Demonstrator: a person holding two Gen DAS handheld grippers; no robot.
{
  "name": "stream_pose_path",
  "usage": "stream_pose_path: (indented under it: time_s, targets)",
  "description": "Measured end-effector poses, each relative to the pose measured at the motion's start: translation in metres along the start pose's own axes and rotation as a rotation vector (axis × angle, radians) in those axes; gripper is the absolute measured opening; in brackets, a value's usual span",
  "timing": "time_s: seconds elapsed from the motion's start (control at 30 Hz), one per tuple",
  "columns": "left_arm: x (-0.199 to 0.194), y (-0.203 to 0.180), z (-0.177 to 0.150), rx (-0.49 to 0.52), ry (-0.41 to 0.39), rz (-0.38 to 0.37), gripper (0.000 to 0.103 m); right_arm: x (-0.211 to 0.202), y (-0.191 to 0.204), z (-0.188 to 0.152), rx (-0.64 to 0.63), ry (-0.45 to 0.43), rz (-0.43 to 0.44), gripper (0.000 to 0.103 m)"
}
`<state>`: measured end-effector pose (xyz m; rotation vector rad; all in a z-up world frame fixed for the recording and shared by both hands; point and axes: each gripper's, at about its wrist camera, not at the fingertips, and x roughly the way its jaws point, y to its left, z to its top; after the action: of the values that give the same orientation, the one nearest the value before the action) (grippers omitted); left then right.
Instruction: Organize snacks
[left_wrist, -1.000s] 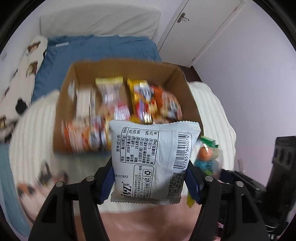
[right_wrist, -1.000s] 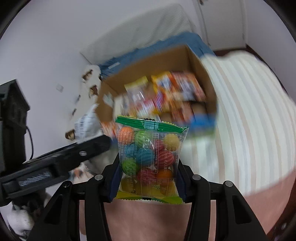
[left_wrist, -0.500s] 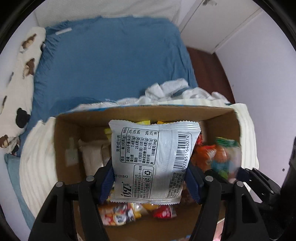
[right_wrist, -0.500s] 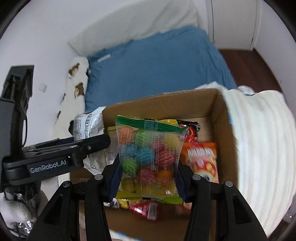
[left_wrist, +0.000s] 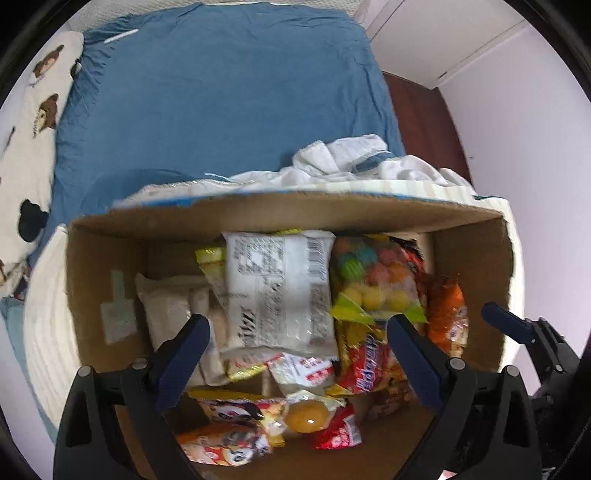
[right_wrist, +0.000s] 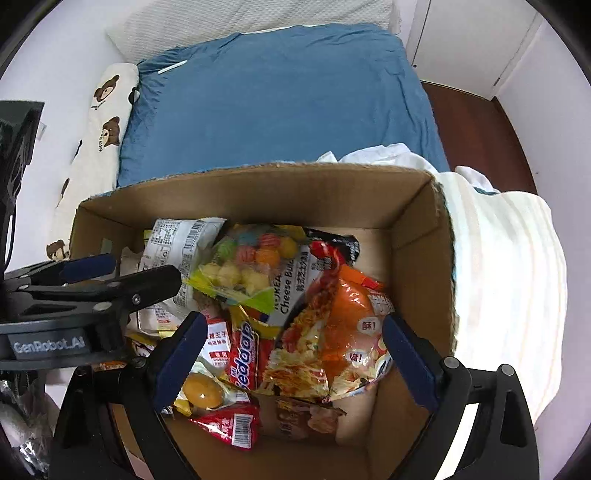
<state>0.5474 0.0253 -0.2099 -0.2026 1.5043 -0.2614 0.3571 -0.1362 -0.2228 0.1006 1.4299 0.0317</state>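
A cardboard box (left_wrist: 280, 214) (right_wrist: 332, 199) holds several snack packets. A white packet with a barcode (left_wrist: 280, 288) (right_wrist: 177, 243) lies loose on top of the pile. Beside it lies a clear bag of coloured balls (left_wrist: 373, 277) (right_wrist: 251, 266). My left gripper (left_wrist: 295, 354) is open and empty above the white packet; it also shows in the right wrist view (right_wrist: 122, 273). My right gripper (right_wrist: 291, 354) is open and empty above an orange noodle packet (right_wrist: 343, 332). Its finger (left_wrist: 506, 325) shows at the right of the left wrist view.
The box sits on a white striped blanket (right_wrist: 509, 266) on a bed with a blue sheet (left_wrist: 221, 92) (right_wrist: 280, 99). A bear-print pillow (right_wrist: 103, 110) lies at the left. White cloth (left_wrist: 351, 155) is bunched behind the box. Dark floor (right_wrist: 476, 125) and a white door stand at the right.
Both grippers opened. The white packet and the bag of coloured balls dropped out of them into the box and now lie on the pile.
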Motion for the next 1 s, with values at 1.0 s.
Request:
stream_pose_path:
  time_s: [1.0]
  targets:
    - [-0.153,-0.037,-0.218,0.083,-0.489,0.171,0.098,-0.141,-0.003,-0.182,0.016,-0.369,-0.017,0.099]
